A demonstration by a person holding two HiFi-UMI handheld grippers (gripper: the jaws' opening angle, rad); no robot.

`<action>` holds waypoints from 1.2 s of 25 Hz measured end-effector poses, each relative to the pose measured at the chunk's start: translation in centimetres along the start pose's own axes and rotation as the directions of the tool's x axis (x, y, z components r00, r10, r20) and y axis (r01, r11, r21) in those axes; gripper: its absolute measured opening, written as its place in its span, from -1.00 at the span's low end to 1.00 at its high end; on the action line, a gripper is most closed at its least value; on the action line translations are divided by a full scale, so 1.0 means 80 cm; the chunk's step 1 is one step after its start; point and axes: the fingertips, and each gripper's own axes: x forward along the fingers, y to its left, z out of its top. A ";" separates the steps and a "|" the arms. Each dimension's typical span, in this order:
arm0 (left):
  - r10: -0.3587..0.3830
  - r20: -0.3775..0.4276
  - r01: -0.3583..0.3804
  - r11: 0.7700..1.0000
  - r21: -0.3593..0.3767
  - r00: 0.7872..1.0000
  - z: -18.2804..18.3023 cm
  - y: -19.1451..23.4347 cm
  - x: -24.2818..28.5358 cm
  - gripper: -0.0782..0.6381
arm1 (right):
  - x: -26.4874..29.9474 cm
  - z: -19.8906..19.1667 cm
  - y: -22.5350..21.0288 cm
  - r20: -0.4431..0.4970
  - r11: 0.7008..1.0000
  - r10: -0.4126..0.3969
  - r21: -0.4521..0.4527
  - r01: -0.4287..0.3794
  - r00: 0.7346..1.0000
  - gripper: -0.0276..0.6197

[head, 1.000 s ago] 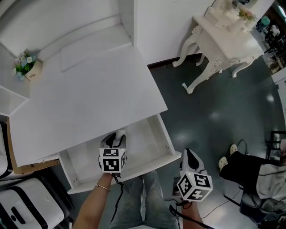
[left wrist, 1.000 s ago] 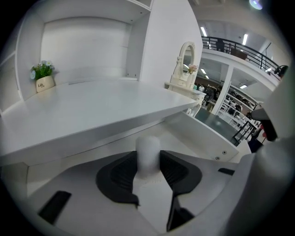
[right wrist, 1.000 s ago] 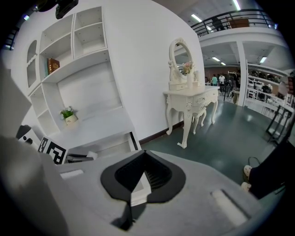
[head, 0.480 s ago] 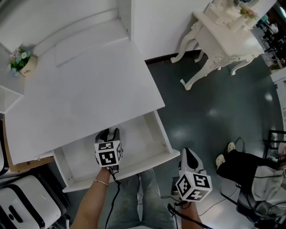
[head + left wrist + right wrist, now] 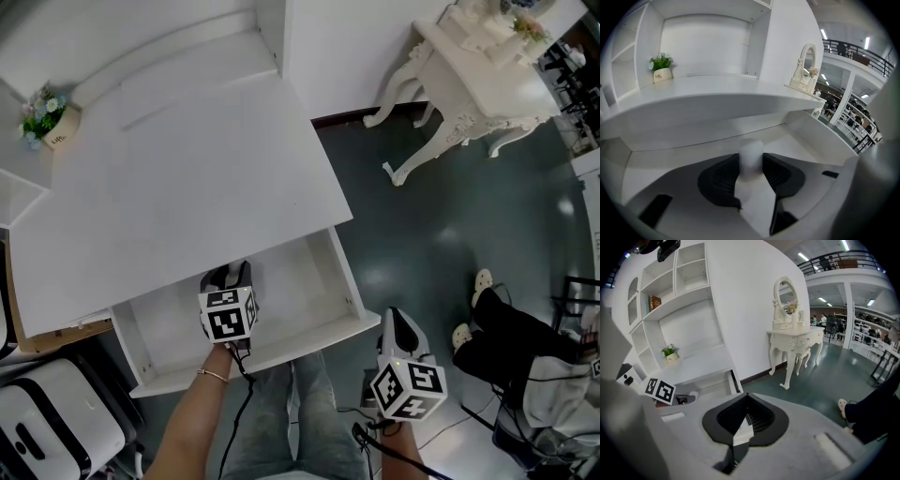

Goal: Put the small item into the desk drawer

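- Your left gripper [image 5: 230,275] is over the open drawer [image 5: 314,281], towards its left half. Its jaws stand fairly wide and are pressed on the small item [image 5: 751,157], one pad on each side.
- Your right gripper [image 5: 397,322] hangs over the floor just outside the drawer's front corner, its jaws together with nothing in them.
- The small item looks like a white, round-ended piece. Its long axis seems to run along the jaws, with the rounded end pointing away from you, towards the back of the drawer under the desk top [image 5: 187,187]. How far it reaches back between the pads is hard to make out.
- Risk: the item is rounded and pale against a white drawer floor. If you open the jaws while it is clear of the floor, it may drop, roll to the back and be hard to spot.
- Risk: no view shows how much gap is left under it, so a fast descent could jam its nose into the drawer floor and twist it in the pads.
- Risk: the desk edge sits close above the left gripper, so lifting straight up after release could knock it.
- Risk: a stray swing of the right gripper could nudge the drawer front.
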 end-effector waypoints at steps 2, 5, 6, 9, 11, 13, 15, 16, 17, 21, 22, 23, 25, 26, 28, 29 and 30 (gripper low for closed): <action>0.000 0.002 0.000 1.000 -0.002 1.000 0.000 0.001 0.001 -0.34 | 0.001 0.000 0.002 -0.002 1.000 0.004 -0.003 -0.004 1.000 -0.91; -0.006 0.012 0.006 1.000 -0.008 1.000 0.002 0.000 0.004 -0.33 | 0.001 -0.001 0.003 -0.005 1.000 0.007 -0.004 -0.007 1.000 -0.91; -0.010 0.015 0.010 1.000 -0.011 1.000 0.002 0.000 0.004 -0.33 | 0.001 -0.002 0.003 -0.006 1.000 0.008 -0.005 -0.008 1.000 -0.91; -0.011 0.019 0.011 1.000 -0.013 1.000 0.003 0.002 0.005 -0.32 | -0.001 -0.002 0.004 -0.007 1.000 0.009 -0.005 -0.009 1.000 -0.91; -0.009 0.025 0.010 1.000 -0.013 1.000 0.005 0.004 0.004 -0.31 | -0.001 -0.001 0.004 -0.007 1.000 0.011 -0.005 -0.011 1.000 -0.91; -0.012 0.032 0.012 1.000 -0.012 0.999 0.007 0.004 0.002 -0.29 | -0.001 0.000 0.003 -0.005 1.000 0.011 -0.006 -0.011 1.000 -0.91; -0.014 0.034 0.014 1.000 -0.008 0.999 0.008 0.004 0.000 -0.26 | -0.002 0.001 0.003 -0.005 1.000 0.013 -0.006 -0.013 1.000 -0.91; -0.015 0.034 0.015 1.000 -0.006 0.999 0.008 0.004 -0.001 -0.25 | -0.002 0.001 0.004 -0.005 1.000 0.014 -0.006 -0.014 1.000 -0.91; -0.017 0.035 0.017 1.000 -0.006 0.999 0.007 0.004 -0.002 -0.24 | -0.002 0.001 0.005 -0.005 1.000 0.015 -0.006 -0.015 1.000 -0.91; -0.038 0.029 0.038 0.999 0.001 0.999 0.005 0.001 -0.006 -0.23 | -0.002 0.002 0.008 0.000 1.000 0.021 -0.006 -0.021 1.000 -0.91; -0.043 0.026 0.043 0.999 0.006 0.999 0.005 -0.001 -0.007 -0.23 | -0.002 0.003 0.008 0.001 1.000 0.022 -0.005 -0.022 1.000 -0.91; -0.047 0.025 0.047 0.999 0.012 0.999 0.005 -0.003 -0.009 -0.23 | -0.003 0.004 0.009 0.003 1.000 0.022 -0.005 -0.022 1.000 -0.91; -0.050 0.027 0.049 0.998 0.025 0.998 0.007 -0.005 -0.012 -0.23 | -0.003 0.006 0.009 0.007 1.000 0.024 -0.004 -0.024 1.000 -0.91; -0.050 0.029 0.049 0.998 0.034 0.998 0.008 -0.006 -0.015 -0.23 | -0.004 0.007 0.010 0.010 1.000 0.024 -0.003 -0.024 1.000 -0.91; -0.052 0.031 0.050 0.997 0.053 0.998 0.009 -0.009 -0.020 -0.23 | -0.006 0.009 0.010 0.014 1.000 0.025 -0.003 -0.025 1.000 -0.91; -0.055 0.029 0.053 0.997 0.060 0.998 0.009 -0.010 -0.022 -0.23 | -0.007 0.010 0.011 0.017 1.000 0.026 -0.003 -0.026 1.000 -0.91; -0.060 0.025 0.058 0.996 0.066 0.998 0.009 -0.012 -0.025 -0.23 | -0.008 0.012 0.011 0.020 1.000 0.026 -0.002 -0.026 0.999 -0.91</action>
